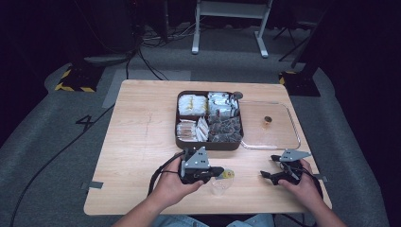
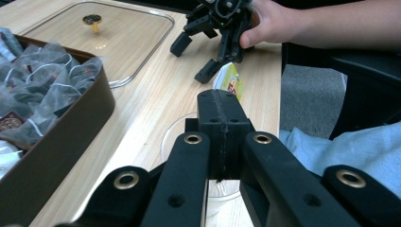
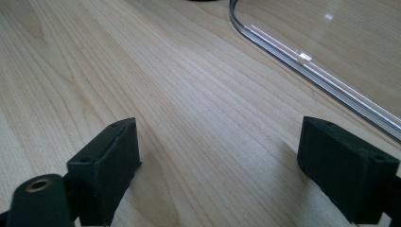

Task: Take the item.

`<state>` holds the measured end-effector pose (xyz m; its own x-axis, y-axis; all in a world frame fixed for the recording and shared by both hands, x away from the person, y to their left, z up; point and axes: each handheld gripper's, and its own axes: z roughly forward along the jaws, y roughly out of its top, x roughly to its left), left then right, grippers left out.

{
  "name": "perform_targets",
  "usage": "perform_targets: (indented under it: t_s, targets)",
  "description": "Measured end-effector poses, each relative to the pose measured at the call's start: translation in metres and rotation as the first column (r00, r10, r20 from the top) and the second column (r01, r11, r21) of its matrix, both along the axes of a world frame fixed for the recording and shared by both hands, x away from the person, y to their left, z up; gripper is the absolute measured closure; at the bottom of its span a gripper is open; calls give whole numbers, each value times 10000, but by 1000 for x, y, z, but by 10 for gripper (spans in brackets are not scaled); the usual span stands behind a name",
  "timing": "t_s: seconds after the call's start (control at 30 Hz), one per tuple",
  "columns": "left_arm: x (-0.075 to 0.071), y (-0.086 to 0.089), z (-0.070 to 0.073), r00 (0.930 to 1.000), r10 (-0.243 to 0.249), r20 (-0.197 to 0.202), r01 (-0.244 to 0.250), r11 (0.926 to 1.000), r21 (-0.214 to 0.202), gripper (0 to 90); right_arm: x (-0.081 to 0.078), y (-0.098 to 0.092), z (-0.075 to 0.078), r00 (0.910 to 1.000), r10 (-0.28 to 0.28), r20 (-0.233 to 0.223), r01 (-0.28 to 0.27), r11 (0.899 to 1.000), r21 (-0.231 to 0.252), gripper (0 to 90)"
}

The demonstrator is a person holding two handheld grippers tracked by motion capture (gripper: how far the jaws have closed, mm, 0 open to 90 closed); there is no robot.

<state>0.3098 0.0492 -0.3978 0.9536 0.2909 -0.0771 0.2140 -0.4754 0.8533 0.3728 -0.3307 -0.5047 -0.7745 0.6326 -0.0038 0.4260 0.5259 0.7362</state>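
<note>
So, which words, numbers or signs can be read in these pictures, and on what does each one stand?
"4": dark number on the grey floor, left of the table.
Yellow sachet in the left gripper: print too blurred to read.
Packets in the brown box: print too small to read.

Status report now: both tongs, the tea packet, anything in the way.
Left tongs shut on the yellow tea packet, over a clear cup. Right tongs open, empty, above bare table. Nothing between packet and cup.
</note>
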Motion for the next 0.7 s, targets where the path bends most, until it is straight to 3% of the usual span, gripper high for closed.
perform_targets:
  t_s: [0.7]
  targets:
    - [6,-7,-15,9998,-111,-169,117,9992,380,900,0,0,0,10000,2,-4,-2,10000,-4,137]
